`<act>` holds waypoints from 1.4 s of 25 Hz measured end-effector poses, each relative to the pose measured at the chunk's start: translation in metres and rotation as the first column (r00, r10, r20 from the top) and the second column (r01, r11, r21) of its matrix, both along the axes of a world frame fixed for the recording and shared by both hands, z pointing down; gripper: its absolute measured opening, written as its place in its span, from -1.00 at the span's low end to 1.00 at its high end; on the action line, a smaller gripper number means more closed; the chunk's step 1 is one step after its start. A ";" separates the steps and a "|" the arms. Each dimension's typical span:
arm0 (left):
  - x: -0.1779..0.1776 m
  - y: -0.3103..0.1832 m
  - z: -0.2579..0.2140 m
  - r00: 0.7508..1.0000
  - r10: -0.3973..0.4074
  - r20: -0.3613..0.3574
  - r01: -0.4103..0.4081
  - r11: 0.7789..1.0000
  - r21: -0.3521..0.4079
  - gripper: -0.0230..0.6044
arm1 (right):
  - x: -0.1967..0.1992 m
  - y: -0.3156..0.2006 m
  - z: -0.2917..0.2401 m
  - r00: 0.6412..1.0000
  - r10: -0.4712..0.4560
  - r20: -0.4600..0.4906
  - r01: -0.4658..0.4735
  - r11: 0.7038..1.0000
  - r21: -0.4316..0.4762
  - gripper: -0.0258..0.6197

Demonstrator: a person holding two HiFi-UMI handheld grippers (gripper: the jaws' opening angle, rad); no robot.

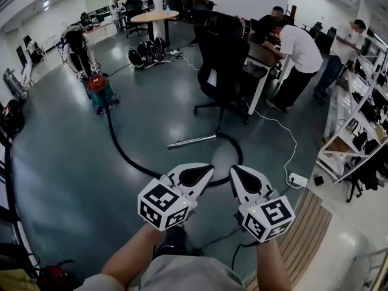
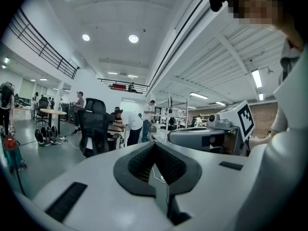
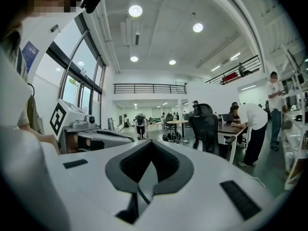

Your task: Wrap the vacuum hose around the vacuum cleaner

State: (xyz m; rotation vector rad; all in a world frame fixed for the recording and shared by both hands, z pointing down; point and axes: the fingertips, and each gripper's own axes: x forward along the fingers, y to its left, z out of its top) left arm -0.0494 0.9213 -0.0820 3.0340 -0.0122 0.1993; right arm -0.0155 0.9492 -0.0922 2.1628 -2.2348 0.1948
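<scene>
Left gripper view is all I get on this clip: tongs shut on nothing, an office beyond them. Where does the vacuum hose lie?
Observer: In the head view, the vacuum hose lies unwrapped on the floor. It curves from the vacuum cleaner towards the left gripper.
Operator: Where is its free end?
Observer: Past the grippers it bends round to a metal wand, which lies flat beside the black office chair.
Operator: And the other hand?
Observer: The right gripper is held beside the left one. In its own view its tongs are shut on nothing.
</scene>
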 end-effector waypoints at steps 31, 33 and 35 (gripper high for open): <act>0.113 -0.323 0.057 0.992 0.100 0.071 -0.089 0.985 -0.146 -0.91 | 0.118 -0.307 0.045 0.987 0.160 0.023 -0.153 0.972 -0.179 -0.92; 0.127 -0.335 0.062 0.993 0.088 0.079 -0.076 0.987 -0.144 -0.91 | 0.133 -0.320 0.050 0.988 0.149 0.030 -0.141 0.974 -0.179 -0.92; 0.140 -0.346 0.067 0.994 0.070 0.089 -0.057 0.988 -0.142 -0.91 | 0.147 -0.333 0.055 0.991 0.128 0.035 -0.119 0.977 -0.177 -0.92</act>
